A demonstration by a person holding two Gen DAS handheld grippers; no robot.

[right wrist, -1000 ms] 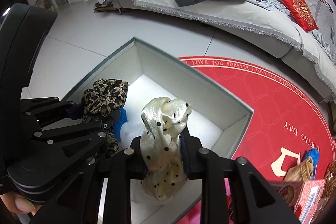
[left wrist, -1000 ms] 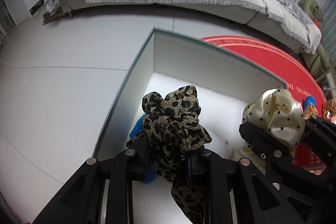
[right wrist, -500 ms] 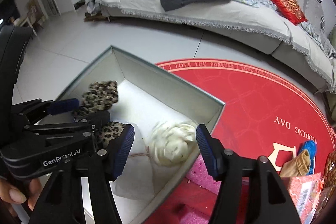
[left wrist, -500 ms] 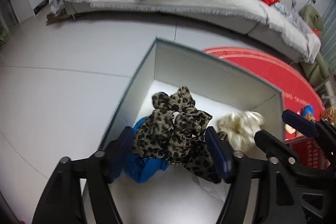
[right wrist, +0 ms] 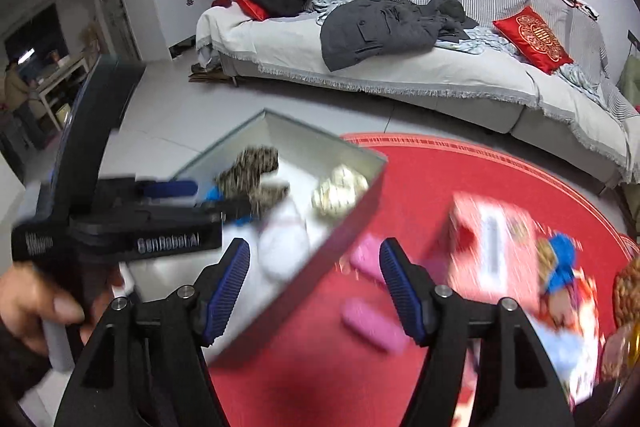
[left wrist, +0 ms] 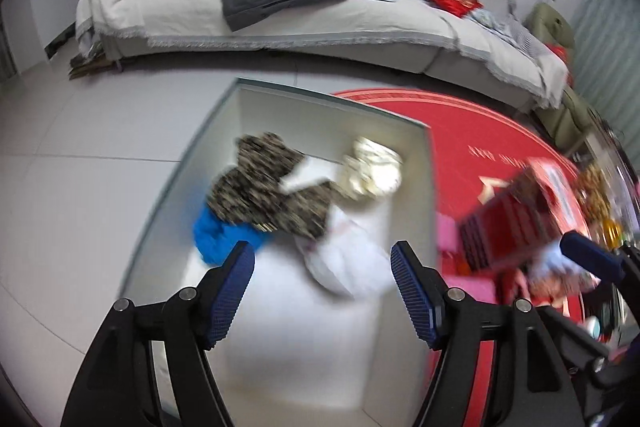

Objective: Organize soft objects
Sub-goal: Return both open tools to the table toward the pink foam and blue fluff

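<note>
Both tools are empty. The left gripper (left wrist: 322, 283) has its jaws spread with nothing between the pads, hanging over the near end of the grey box (left wrist: 426, 187) at centre frame. The right gripper (right wrist: 314, 281) is opening too, nothing in it, straddling the box's near right corner in the right wrist view. The sorted items sit inside the box: the leopard scrunchie (left wrist: 264, 187) left of centre, lying over a blue scrunchie (left wrist: 214, 237), and the cream scrunchie (left wrist: 374, 173) beside it toward the right wall, so the box looks like the collection bin. More soft items, including another blue one (right wrist: 562, 263), wait by the red carton (right wrist: 494, 251) on the red rug (right wrist: 460, 179), lower right; probably the next pick. Motion blur hides finer detail.
</note>
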